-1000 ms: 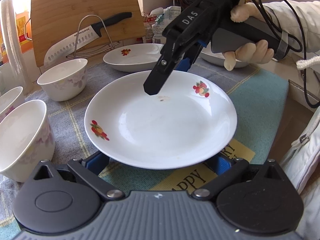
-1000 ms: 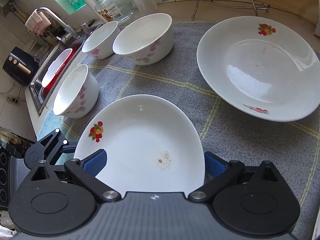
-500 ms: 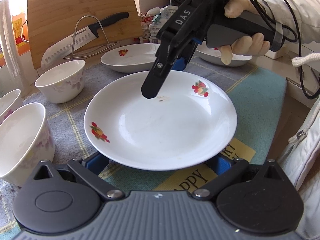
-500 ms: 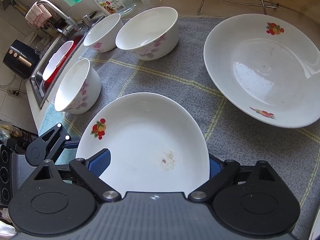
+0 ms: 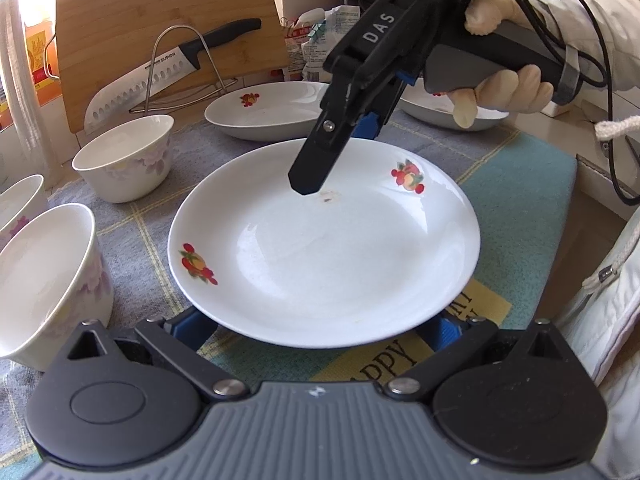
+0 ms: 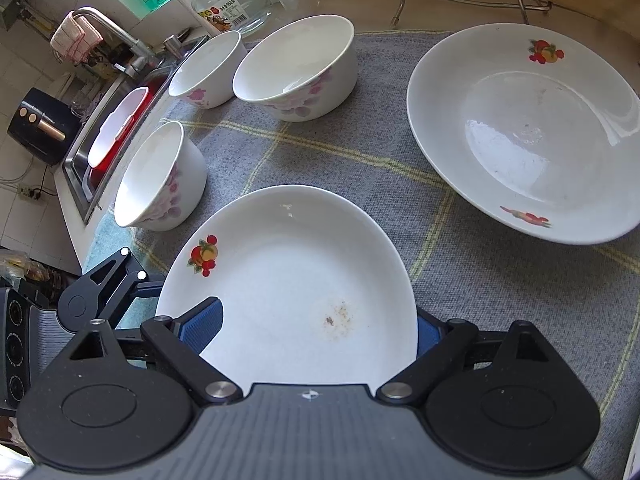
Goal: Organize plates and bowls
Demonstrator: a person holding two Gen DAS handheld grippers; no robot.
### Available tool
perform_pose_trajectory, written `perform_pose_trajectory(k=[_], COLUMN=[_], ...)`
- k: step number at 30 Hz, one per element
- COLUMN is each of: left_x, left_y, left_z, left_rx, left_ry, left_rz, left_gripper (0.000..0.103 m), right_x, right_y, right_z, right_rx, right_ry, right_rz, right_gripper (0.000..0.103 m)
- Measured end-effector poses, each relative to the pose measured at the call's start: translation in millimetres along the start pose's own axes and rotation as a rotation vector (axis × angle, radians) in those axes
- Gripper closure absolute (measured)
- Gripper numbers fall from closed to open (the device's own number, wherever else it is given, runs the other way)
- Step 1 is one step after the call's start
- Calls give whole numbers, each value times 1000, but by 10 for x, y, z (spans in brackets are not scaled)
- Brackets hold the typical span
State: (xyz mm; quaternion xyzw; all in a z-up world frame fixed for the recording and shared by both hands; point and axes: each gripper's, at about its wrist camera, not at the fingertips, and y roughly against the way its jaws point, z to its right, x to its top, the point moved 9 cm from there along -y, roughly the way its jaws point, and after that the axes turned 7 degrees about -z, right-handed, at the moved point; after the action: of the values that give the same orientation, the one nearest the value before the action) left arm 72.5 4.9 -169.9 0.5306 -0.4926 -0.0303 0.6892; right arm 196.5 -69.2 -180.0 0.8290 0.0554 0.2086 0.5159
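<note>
A white plate [image 5: 320, 248] with fruit prints lies on the grey checked cloth [image 6: 360, 152]. My right gripper [image 5: 340, 152] reaches down over its far rim. One black finger is inside the dish and the blue pad of the other sits behind the rim. In the right wrist view the right gripper [image 6: 314, 330] straddles the plate [image 6: 288, 280], with one pad on the inside and the other against the outer edge. My left gripper [image 5: 316, 328] stands wide open, its pads tucked under the near rim.
Three floral bowls [image 6: 296, 68] [image 6: 204, 68] [image 6: 156, 176] stand on the cloth near the sink [image 6: 100, 140]. A second fruit plate [image 6: 528, 132] lies beside them, a third [image 5: 440, 116] behind the gloved hand. A knife [image 5: 160, 76] rests on a wire rack against a cutting board [image 5: 160, 20].
The right gripper's jaws have narrowed around the plate's rim, and its outer pad now meets the plate's edge. The left gripper has not moved.
</note>
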Motion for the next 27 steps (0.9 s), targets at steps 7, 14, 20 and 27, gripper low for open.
perform_pose_trajectory(k=[7, 14, 20, 27], left_x=[19, 79, 187, 388], left_y=[27, 74, 67, 42], left_z=[-8, 38, 102, 239], left_rx=[15, 28, 30, 32], left_ry=[-2, -18, -30, -48], left_rz=[-5, 3, 6, 8], left_gripper=[1, 1, 1, 1], right_x=[-34, -69, -111, -168], right_y=[44, 157, 283, 464], right_z=[-39, -41, 17, 145], right_rx=[5, 2, 6, 3], right_ry=[15, 27, 28, 32], right_rz=[5, 25, 46, 68], right_gripper=[6, 6, 6, 6])
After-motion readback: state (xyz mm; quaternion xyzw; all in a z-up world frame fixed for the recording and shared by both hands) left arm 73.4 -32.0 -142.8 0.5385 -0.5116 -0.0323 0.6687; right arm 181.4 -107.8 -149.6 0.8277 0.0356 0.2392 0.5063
